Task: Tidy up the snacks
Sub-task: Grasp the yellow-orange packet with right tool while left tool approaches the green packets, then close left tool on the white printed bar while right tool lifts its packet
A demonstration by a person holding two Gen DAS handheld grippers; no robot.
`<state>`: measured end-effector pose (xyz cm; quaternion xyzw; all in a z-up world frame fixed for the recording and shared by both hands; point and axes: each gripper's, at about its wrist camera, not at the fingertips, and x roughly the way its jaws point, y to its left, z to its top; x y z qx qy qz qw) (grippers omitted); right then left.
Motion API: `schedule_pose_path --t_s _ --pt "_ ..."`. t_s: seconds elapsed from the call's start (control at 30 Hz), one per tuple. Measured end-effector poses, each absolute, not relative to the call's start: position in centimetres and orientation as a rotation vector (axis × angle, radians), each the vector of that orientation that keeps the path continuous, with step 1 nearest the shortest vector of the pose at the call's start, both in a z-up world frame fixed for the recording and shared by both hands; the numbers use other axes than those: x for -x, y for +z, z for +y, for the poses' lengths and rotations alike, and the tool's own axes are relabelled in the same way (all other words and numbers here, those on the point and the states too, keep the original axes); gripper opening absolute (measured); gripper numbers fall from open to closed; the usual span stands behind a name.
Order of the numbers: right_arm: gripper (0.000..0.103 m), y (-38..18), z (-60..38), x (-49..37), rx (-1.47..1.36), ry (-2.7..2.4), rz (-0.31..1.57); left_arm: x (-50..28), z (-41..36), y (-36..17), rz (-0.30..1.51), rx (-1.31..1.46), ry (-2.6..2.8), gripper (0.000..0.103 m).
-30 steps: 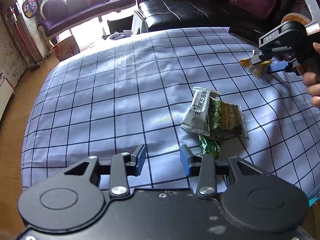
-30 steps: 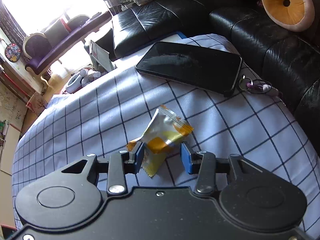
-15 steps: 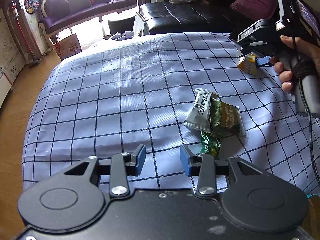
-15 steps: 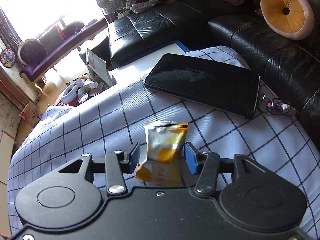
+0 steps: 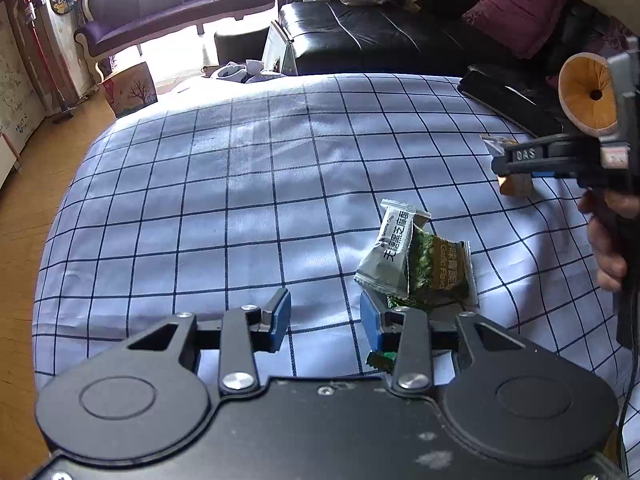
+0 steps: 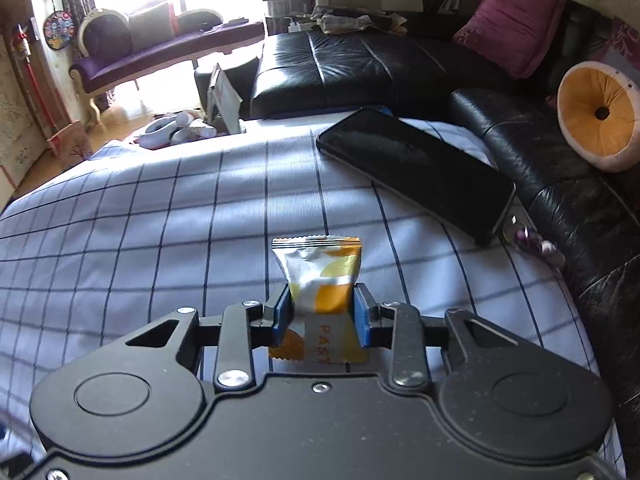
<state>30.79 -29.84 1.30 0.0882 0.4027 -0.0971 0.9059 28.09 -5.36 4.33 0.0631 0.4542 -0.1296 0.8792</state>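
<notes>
The right gripper (image 6: 322,314) is closing, its blue pads pinching a crinkled white-and-orange snack packet (image 6: 320,276) whose long axis runs away from the camera, serrated end farthest. The left gripper (image 5: 323,316) hangs open over the checked cloth (image 5: 240,208). Beyond its right finger lie a silver foil packet (image 5: 390,252) and a glossy green one (image 5: 438,270), overlapping.

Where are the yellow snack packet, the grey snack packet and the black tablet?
yellow snack packet (image 6: 320,276): right wrist view, crinkled upper body.
grey snack packet (image 5: 390,252): left wrist view, middle of the wrapper.
black tablet (image 6: 412,172): right wrist view, centre of the screen.
</notes>
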Motion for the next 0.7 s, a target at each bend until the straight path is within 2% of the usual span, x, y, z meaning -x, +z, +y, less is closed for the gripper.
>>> schedule_pose_path --t_s 0.37,0.7 --pt "0.042 2.8 -30.0 -22.9 -0.224 -0.1 0.765 -30.9 -9.5 3.6 0.933 -0.223 -0.268 0.038" --pt "0.042 2.1 -28.7 -20.0 -0.208 -0.041 0.789 -31.1 -12.6 3.8 0.935 -0.243 -0.351 0.038"
